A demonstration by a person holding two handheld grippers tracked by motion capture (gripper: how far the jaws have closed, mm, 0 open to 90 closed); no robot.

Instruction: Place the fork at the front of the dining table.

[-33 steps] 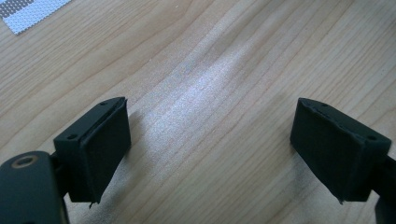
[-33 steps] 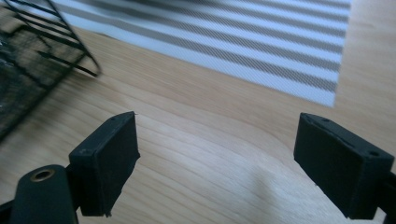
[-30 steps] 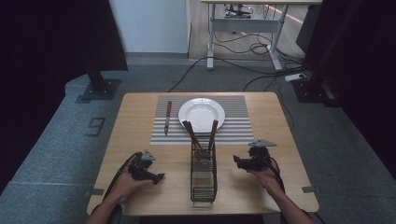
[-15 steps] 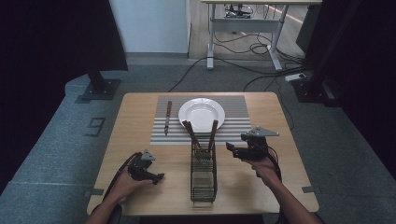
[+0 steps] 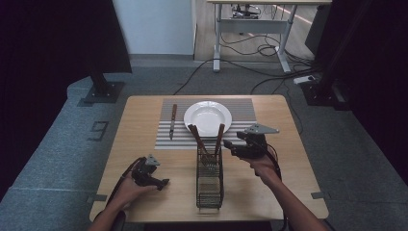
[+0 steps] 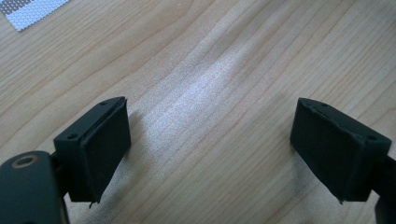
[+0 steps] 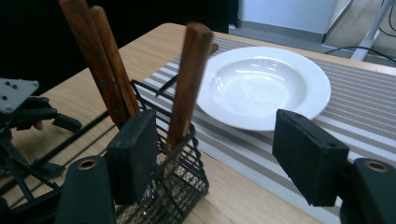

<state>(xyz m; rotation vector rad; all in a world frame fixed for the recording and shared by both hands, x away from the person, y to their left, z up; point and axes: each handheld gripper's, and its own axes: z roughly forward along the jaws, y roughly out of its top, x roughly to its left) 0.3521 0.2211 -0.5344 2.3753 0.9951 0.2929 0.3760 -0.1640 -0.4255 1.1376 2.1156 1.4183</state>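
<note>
Nearest, the left gripper (image 5: 161, 182) rests low on the table (image 5: 298, 168) to the left of the wire caddy (image 5: 210, 185), its fingers (image 6: 100, 144) spread wide on nothing but bare wood. Just right of the caddy, the right gripper (image 5: 230, 148) hangs level with the wooden handles, fingers (image 7: 310, 156) wide apart and empty; the nearest handle (image 7: 189, 79) stands just before its left finger. The step looks like reaching for that utensil; next it must edge in and close on the handle. Beyond the caddy lie a white plate (image 5: 208, 117) on a striped placemat (image 5: 243, 108) and a knife (image 5: 172, 120); farther off, grey carpet, cables and a desk frame.
</note>
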